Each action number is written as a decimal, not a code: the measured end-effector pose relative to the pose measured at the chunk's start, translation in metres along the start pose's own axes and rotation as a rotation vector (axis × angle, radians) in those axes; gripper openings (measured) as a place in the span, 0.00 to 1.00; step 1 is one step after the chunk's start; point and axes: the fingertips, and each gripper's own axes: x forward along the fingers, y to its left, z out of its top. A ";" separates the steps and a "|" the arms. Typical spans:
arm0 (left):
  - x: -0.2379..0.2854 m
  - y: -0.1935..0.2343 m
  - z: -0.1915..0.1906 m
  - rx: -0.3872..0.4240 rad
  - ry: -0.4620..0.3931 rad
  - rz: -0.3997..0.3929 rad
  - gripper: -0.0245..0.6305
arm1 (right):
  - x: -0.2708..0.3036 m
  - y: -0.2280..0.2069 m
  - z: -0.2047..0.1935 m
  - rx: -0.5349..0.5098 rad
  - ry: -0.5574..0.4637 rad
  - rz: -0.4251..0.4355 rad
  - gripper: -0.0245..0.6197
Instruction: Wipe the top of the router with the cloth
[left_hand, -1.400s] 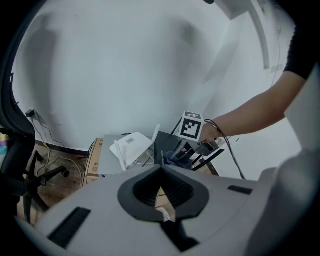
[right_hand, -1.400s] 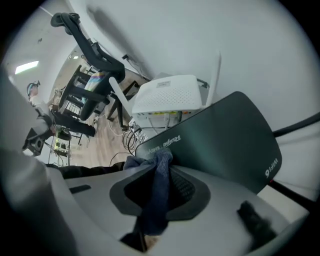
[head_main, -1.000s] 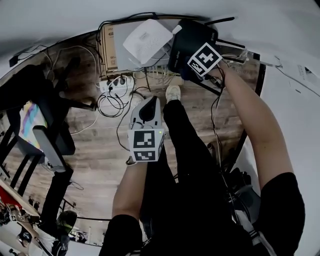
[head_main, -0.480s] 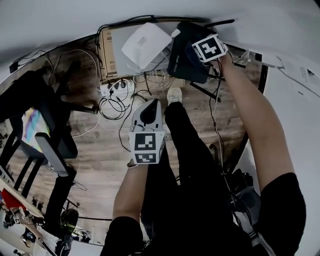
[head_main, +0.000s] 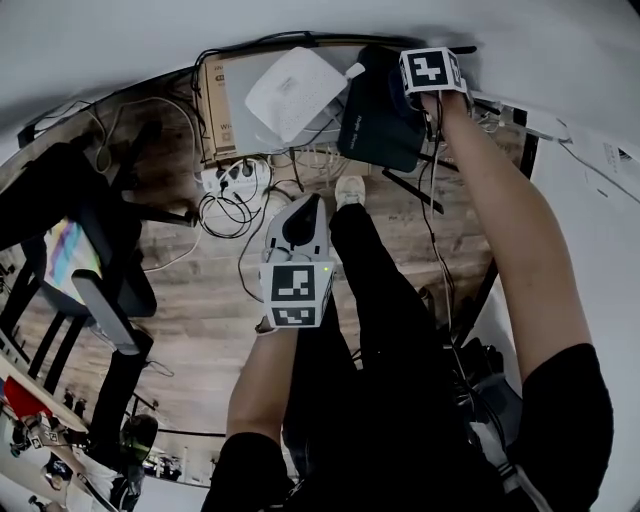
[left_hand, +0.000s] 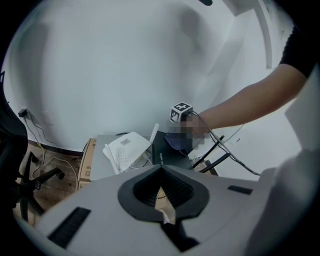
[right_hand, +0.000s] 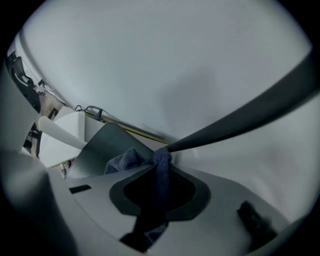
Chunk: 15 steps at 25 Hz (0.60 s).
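Router (head_main: 375, 115), black, sits on a low stand at the top of the head view, against the wall, just right of a white router (head_main: 295, 88); the two look like they touch at the corner.

Far left: office chair (head_main: 100, 250) on wood floor (head_main: 200, 310). Cardboard box (head_main: 213, 105) lies under the white router's left side. Power strip (head_main: 235, 172) with tangled cables is on the floor just below the box.

Left gripper (head_main: 303, 203) hangs mid-frame over the floor, well apart from both routers and pointed toward them. Jaws together, nothing between them. The person's shoe (head_main: 346, 186) is just to its right.

Right gripper (head_main: 432, 75) is over the far right edge of the black router, arm stretched out. Its own view shows the jaws clamped on a dark blue cloth (right_hand: 159, 167). The cloth bunches out past the tips and lies on the router's dark top. A black antenna (right_hand: 240, 117) runs up and right from beside the cloth. The left gripper view shows the cloth on the router's back part, under the right gripper.
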 end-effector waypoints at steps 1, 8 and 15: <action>0.000 0.001 0.001 0.002 -0.001 0.001 0.05 | 0.001 -0.001 -0.001 0.005 0.016 -0.015 0.14; 0.000 0.013 0.003 -0.002 -0.001 0.008 0.06 | 0.002 -0.005 -0.016 -0.043 0.116 -0.145 0.14; -0.002 0.009 0.007 0.016 -0.001 -0.009 0.05 | -0.003 -0.002 -0.029 -0.061 0.158 -0.227 0.14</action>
